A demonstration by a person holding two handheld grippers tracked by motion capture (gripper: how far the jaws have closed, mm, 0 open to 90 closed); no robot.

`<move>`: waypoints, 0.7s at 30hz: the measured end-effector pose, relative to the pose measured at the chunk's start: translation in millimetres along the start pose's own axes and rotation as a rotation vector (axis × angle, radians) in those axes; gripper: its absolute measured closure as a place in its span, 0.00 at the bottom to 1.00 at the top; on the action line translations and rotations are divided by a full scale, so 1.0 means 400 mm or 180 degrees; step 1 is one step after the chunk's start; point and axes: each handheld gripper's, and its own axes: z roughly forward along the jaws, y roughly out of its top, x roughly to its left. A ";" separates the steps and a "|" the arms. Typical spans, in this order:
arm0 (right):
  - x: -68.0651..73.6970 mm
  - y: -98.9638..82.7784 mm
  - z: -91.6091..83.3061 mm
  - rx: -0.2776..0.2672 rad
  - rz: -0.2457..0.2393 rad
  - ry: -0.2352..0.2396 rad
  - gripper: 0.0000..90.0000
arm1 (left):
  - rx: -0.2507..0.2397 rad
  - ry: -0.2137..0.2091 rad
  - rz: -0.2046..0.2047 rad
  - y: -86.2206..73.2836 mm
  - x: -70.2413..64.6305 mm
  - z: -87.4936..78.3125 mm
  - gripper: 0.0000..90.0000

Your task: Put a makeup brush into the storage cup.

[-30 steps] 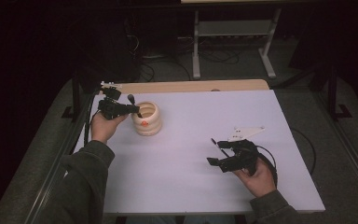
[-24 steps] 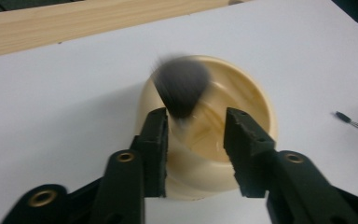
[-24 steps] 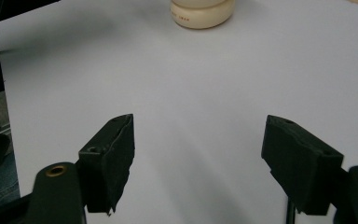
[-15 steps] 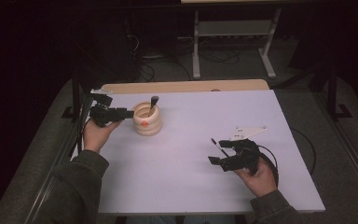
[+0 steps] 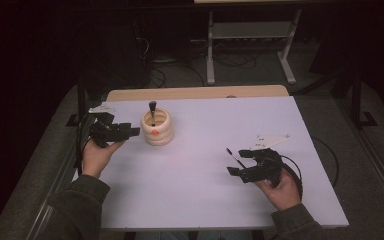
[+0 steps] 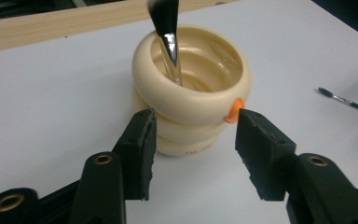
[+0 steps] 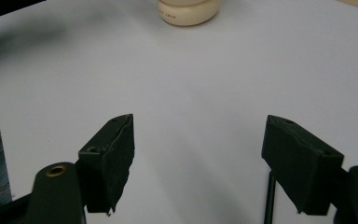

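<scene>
The left gripper (image 5: 130, 131), jaws just opened and empty, sits just left of the cream holder (image 5: 156, 128) holding a brush (image 5: 152, 110); a careless withdrawal could tip the holder.

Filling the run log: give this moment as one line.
left gripper: open, just released | black brush: in cream ringed pot | right gripper: open
</scene>
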 end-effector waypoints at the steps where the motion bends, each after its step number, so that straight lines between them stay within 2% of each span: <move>1: -0.003 -0.001 -0.001 -0.0008 -0.0020 -0.0004 0.27 | 0.0014 -0.0023 -0.0001 -0.005 -0.002 -0.003 0.50; 16: -0.030 -0.011 -0.024 0.0040 0.0059 -0.0094 0.26 | -0.0078 -0.0108 0.0167 -0.060 -0.058 -0.026 0.43; 21: -0.036 -0.013 -0.029 0.0037 0.0086 -0.0122 0.26 | -0.0126 -0.0215 0.0145 -0.076 -0.076 -0.027 0.42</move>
